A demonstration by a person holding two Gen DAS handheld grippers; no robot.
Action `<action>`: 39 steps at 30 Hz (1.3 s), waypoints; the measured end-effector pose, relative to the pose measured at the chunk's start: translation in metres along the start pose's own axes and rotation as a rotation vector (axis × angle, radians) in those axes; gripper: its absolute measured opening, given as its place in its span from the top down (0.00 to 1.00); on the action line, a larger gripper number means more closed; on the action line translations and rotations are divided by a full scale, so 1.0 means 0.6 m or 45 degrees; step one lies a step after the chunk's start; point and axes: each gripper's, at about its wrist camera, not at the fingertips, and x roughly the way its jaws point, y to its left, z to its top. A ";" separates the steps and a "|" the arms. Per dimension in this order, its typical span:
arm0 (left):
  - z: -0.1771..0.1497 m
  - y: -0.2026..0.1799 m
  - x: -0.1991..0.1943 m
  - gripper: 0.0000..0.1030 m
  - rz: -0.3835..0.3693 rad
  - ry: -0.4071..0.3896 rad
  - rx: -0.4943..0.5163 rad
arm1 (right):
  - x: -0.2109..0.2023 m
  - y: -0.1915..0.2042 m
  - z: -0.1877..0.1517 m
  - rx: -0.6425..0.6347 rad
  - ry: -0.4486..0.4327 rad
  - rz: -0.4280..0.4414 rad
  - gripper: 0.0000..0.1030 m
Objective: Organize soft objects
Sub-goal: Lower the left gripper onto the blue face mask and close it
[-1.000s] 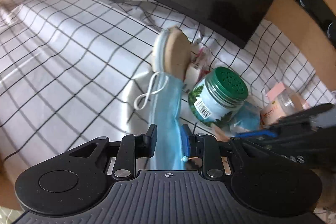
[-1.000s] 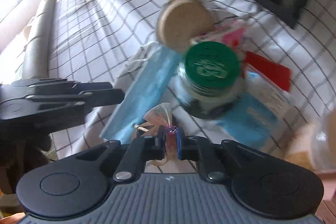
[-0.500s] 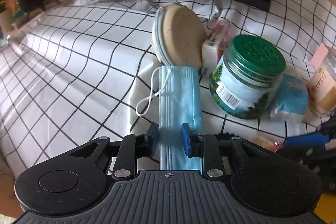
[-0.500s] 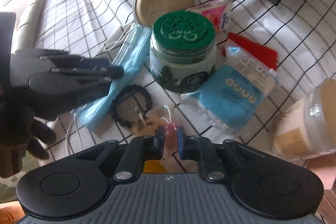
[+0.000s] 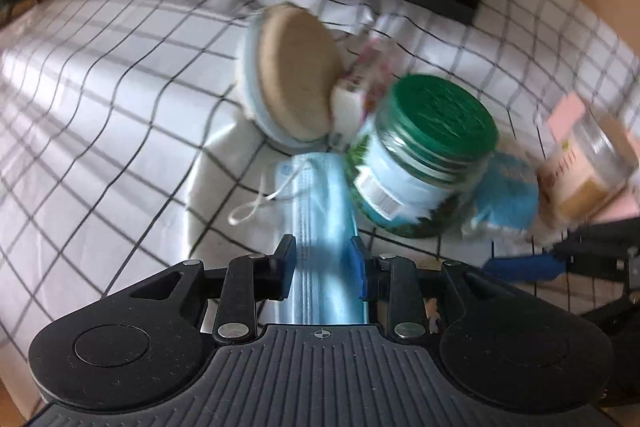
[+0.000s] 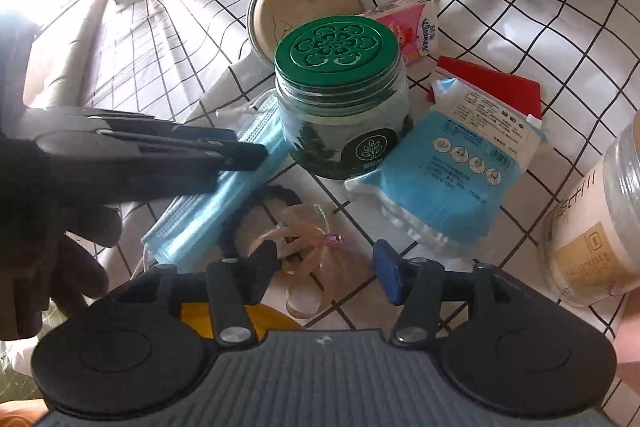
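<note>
Now the blue face mask (image 5: 320, 227) lies low in the frame's centre beside the green-lidded jar (image 5: 420, 163), between the opening jaws of the left gripper (image 5: 323, 261). The right gripper (image 6: 326, 267) is opening too, over the pinkish bow (image 6: 304, 243) it pinched a second ago. Judged risk: either gripper, withdrawing, snags the mask's ear loop (image 5: 260, 203) or drags the bow.

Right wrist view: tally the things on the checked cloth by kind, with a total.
Jars: 2, green-lidded jar, clear jar
Packets: 2, pink tissue pack, blue packet
Face mask: 1
Hair accessories: 2, black hair tie, translucent bow
Round case: 1
Red card: 1
Total: 9
</note>
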 end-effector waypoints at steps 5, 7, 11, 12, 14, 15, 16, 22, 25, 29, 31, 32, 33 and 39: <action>0.002 -0.005 -0.031 0.70 0.040 -0.041 0.081 | 0.000 0.003 0.000 0.004 -0.008 0.003 0.46; 0.004 0.000 -0.043 0.70 0.022 -0.048 0.071 | 0.001 0.004 0.000 0.002 -0.007 0.007 0.43; -0.008 -0.022 -0.030 0.70 0.004 0.031 0.167 | 0.001 0.008 -0.003 -0.008 -0.014 0.007 0.38; -0.013 -0.029 -0.025 0.70 0.029 0.037 0.206 | 0.001 0.008 -0.003 -0.009 -0.011 0.002 0.38; -0.022 -0.032 -0.021 0.69 0.080 0.045 0.246 | 0.000 0.005 -0.003 -0.004 -0.006 -0.011 0.38; -0.024 -0.031 -0.020 0.69 0.100 0.045 0.257 | 0.000 0.004 -0.003 -0.001 -0.007 -0.012 0.37; -0.025 -0.028 -0.020 0.68 0.119 0.044 0.264 | -0.001 0.003 -0.004 0.001 -0.007 -0.012 0.37; -0.017 -0.002 -0.019 0.61 0.184 0.038 0.220 | 0.001 0.006 -0.004 -0.003 -0.004 -0.014 0.32; -0.006 0.014 -0.028 0.64 0.059 0.024 0.065 | 0.001 0.007 -0.004 -0.003 -0.007 -0.012 0.32; 0.009 0.005 -0.020 0.64 -0.032 0.032 0.012 | 0.003 0.009 -0.005 -0.011 -0.008 -0.012 0.30; 0.013 -0.010 -0.010 0.64 -0.009 0.036 0.074 | 0.002 0.009 -0.005 -0.012 -0.008 -0.012 0.30; 0.013 -0.017 -0.004 0.64 0.003 0.045 0.107 | 0.002 0.009 -0.006 -0.012 -0.008 -0.013 0.29; 0.011 -0.024 0.002 0.64 0.022 0.055 0.137 | 0.002 0.009 -0.006 -0.013 -0.008 -0.013 0.29; -0.004 -0.021 0.004 0.53 0.171 0.028 0.267 | 0.001 0.008 -0.007 -0.008 -0.012 -0.011 0.29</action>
